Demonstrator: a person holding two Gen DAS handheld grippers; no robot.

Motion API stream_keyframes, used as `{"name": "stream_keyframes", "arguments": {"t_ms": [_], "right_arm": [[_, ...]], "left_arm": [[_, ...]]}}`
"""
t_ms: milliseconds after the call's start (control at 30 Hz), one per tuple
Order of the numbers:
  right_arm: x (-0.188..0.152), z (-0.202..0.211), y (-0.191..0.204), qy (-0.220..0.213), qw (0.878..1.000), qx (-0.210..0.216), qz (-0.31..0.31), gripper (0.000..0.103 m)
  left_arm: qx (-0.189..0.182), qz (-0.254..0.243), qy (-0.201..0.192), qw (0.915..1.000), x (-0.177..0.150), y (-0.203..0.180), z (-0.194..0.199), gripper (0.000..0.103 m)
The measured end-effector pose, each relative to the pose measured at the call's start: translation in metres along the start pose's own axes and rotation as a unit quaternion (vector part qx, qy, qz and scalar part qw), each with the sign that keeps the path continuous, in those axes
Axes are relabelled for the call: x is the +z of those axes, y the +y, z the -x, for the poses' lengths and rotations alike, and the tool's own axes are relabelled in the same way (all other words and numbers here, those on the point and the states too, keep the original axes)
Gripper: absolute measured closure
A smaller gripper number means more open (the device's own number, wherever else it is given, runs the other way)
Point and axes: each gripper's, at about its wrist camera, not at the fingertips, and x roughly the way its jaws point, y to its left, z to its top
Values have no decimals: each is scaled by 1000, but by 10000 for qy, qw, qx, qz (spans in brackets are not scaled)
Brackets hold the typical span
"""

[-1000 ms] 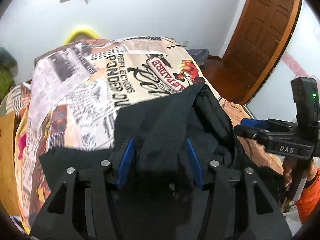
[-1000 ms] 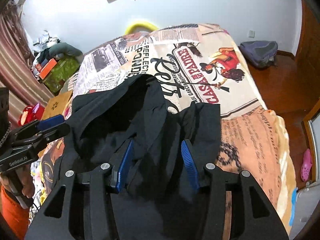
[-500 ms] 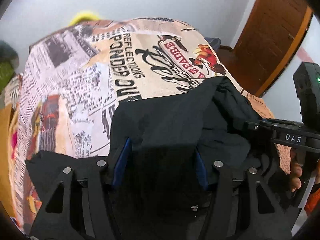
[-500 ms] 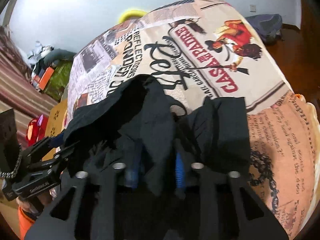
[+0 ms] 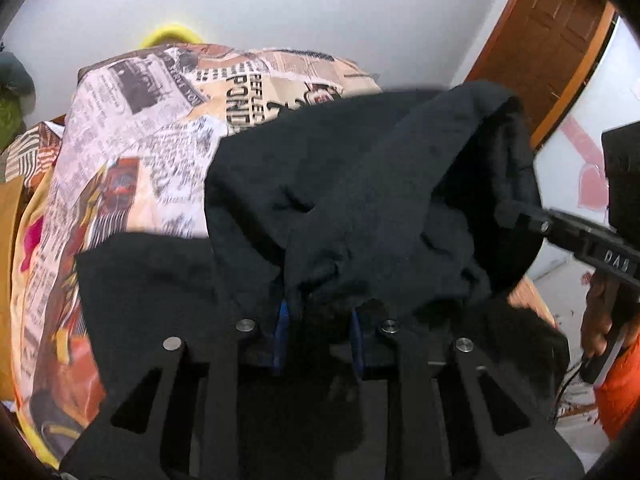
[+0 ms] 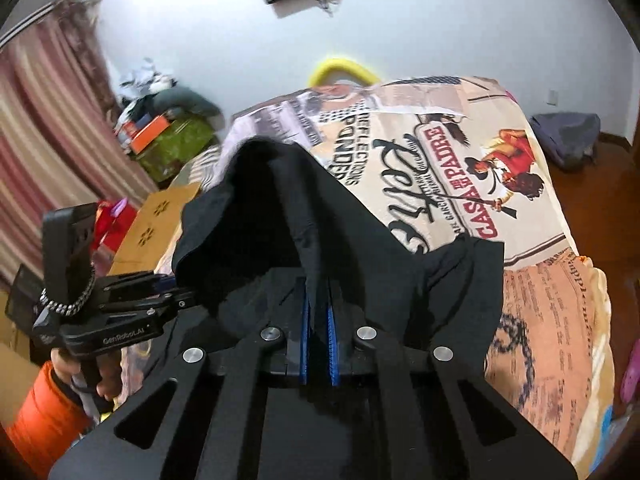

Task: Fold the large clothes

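Note:
A large black garment [image 5: 360,184] lies bunched on a bed with a newspaper-print sheet [image 5: 152,140]. My left gripper [image 5: 318,332] has a thick wad of the garment between its blue pads, and its jaws are closing on it. In the right wrist view the garment [image 6: 280,216] rises in a peak, and my right gripper [image 6: 319,336] is shut on a thin fold of it. The right gripper [image 5: 520,216] also shows at the right of the left wrist view, its tip buried in the cloth. The left gripper [image 6: 180,292] shows at the left of the right wrist view, touching the garment's edge.
The printed sheet [image 6: 460,160] stretches bare beyond the garment. A wooden door [image 5: 548,40] stands at the right. A dark backpack [image 6: 568,136] lies on the floor. Striped curtains [image 6: 48,140], a clutter pile [image 6: 168,136] and a wooden box [image 6: 152,232] are at the left. An orange sleeve [image 6: 44,412] is nearby.
Both grippers stood open over the garment, then dipped into it and closed on the cloth. The garment's near edge now stands lifted off the bed, covering more of the printed sheet.

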Motion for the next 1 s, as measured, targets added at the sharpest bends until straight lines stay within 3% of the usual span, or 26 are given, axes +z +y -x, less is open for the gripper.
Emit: {"name": "stream_keyframes", "arguments": {"t_ms": [233, 367, 467, 567, 733, 1000], "right_arm": [[-38, 20, 27, 546, 9975, -125, 435, 91], [-57, 30, 30, 796, 9950, -336, 504, 86], [-67, 39, 31, 913, 9936, -405, 526, 83], [-71, 53, 37, 846, 9939, -409, 584, 83], [-60, 83, 45, 333, 9967, -377, 636, 80], [-36, 60, 67, 232, 9979, -354, 496, 80]], "left_arm": [[301, -85, 332, 9990, -61, 1, 30, 70], [541, -9, 147, 9984, -83, 6, 63, 70], [722, 31, -45, 9974, -86, 9, 87, 63], [862, 65, -254, 9959, -84, 9, 105, 62], [893, -17, -438, 9950, -73, 3, 112, 61], [697, -313, -272, 9967, -60, -34, 68, 61]]}}
